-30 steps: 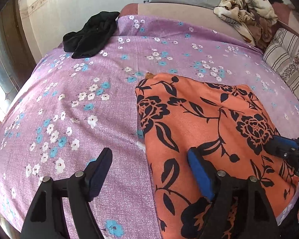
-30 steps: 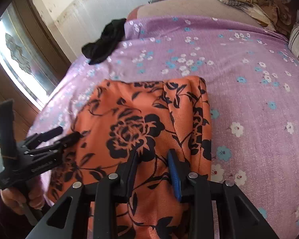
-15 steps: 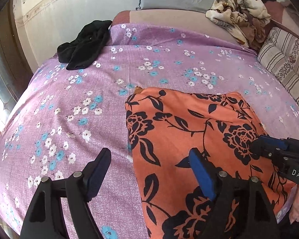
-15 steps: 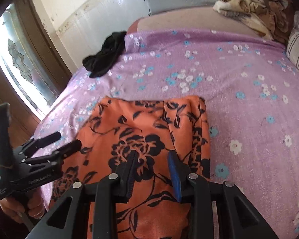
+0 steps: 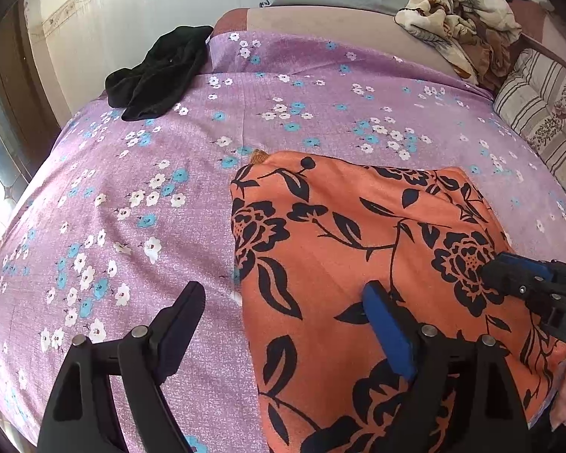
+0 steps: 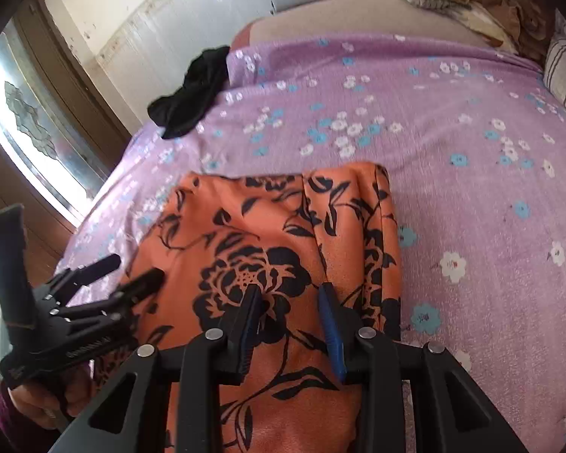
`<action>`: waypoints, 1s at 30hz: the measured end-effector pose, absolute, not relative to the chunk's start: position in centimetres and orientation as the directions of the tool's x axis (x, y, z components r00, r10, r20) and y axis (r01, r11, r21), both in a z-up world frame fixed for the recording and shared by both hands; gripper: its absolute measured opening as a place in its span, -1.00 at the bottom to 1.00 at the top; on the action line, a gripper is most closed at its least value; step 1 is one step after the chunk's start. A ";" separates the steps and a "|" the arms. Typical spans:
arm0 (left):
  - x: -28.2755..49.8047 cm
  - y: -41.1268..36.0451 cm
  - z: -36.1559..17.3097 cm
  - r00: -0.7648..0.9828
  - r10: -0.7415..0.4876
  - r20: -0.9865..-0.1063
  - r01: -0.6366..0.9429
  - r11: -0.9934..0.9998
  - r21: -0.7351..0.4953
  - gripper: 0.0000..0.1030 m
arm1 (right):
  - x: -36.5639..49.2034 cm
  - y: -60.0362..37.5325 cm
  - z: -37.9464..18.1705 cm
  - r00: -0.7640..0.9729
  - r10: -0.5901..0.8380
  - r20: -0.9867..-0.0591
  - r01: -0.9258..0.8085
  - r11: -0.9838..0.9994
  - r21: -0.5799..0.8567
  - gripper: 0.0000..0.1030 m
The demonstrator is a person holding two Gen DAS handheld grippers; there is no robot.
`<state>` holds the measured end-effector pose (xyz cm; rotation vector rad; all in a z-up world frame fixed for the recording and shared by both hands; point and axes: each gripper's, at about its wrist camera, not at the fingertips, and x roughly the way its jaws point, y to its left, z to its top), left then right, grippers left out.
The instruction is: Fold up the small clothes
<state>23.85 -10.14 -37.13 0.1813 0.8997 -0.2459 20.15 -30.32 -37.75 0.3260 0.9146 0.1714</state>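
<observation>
Partly hidden: the near end of the orange floral garment [image 5: 358, 264] runs under both grippers and off the bottom of each wrist view, so I cannot see how far it extends toward me. Its right near corner sits behind the right gripper in the left wrist view.

Garment lies flat on the purple flowered bedsheet [image 5: 151, 188], near the sheet's front edge. Orange cloth, large black roses and leaves. Far edge straight; a lengthwise fold or pleat runs along its right side in the right wrist view [image 6: 283, 245]. A small tan tag or scrap pokes out at the far left corner, too small to identify.

Left gripper [image 5: 283, 309]: jaws wide apart and opening; one finger over bare sheet, the blue-padded one over the garment's left edge, nothing pinched.

Right gripper [image 6: 292, 302]: jaws partway apart above the black rose print. I cannot tell whether the pads pinch cloth or only hover.

Beyond the garment: a black crumpled cloth [image 5: 158, 71] at the sheet's far left corner, a beige patterned heap [image 5: 460, 26] at the far right, a striped cushion [image 5: 539, 113] right of the sheet, cut off.
</observation>
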 end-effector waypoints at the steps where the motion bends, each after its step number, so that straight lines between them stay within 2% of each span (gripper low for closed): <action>1: 23.8 -10.1 -37.1 0.598 -0.134 -0.790 0.285 0.957 0.054 0.69 | 20.1 -30.2 -37.8 0.607 0.276 -0.745 -0.009 0.940 0.341 -0.31; 6: 23.4 -10.1 -36.8 0.610 -0.119 -0.784 0.280 0.957 0.073 0.70 | 19.4 -30.7 -36.7 0.630 0.285 -0.722 -0.012 0.933 0.359 -0.32; 12: 22.1 -10.6 -35.2 0.602 -0.031 -0.798 0.249 0.957 0.151 0.70 | 16.0 -32.3 -32.6 0.753 0.207 -0.624 0.020 0.942 0.336 -0.31; 13: 21.6 -10.7 -34.7 0.607 0.003 -0.795 0.235 0.955 0.183 0.70 | 15.2 -32.5 -32.0 0.768 0.187 -0.612 0.033 0.944 0.329 -0.27; 14: 21.0 -10.9 -34.1 0.616 0.037 -0.787 0.222 0.950 0.218 0.70 | 14.3 -32.6 -31.6 0.779 0.171 -0.604 0.043 0.945 0.323 -0.14; 15: 20.3 -10.9 -33.4 0.633 0.057 -0.772 0.212 0.946 0.244 0.70 | 13.4 -32.6 -31.2 0.786 0.161 -0.597 0.048 0.947 0.318 0.03; 16: 19.4 -10.9 -32.6 0.658 0.062 -0.750 0.206 0.944 0.258 0.70 | 12.5 -32.6 -30.9 0.794 0.150 -0.589 0.051 0.949 0.311 0.30; 19: 16.5 -10.8 -29.0 0.744 0.036 -0.668 0.190 0.946 0.262 0.70 | 9.9 -32.0 -29.6 0.822 0.128 -0.555 0.035 0.962 0.272 0.31; 22: 14.2 -10.2 -24.9 0.801 -0.015 -0.599 0.177 0.961 0.213 0.71 | 7.6 -32.4 -28.1 0.848 0.120 -0.516 0.035 0.959 0.280 0.31; 24: 12.7 -10.0 -22.1 0.836 -0.036 -0.548 0.162 0.970 0.183 0.83 | 6.1 -33.1 -26.7 0.871 0.117 -0.478 0.040 0.951 0.306 0.31; 26: 11.3 -9.9 -19.4 0.875 -0.036 -0.483 0.133 0.977 0.168 0.87 | 4.7 -33.6 -25.0 0.894 0.111 -0.434 0.036 0.948 0.316 0.31; 30: 8.2 -9.5 -14.9 0.934 -0.061 -0.352 0.098 0.991 0.088 1.00 | 2.3 -33.6 -21.7 0.933 0.053 -0.357 0.045 0.965 0.258 0.31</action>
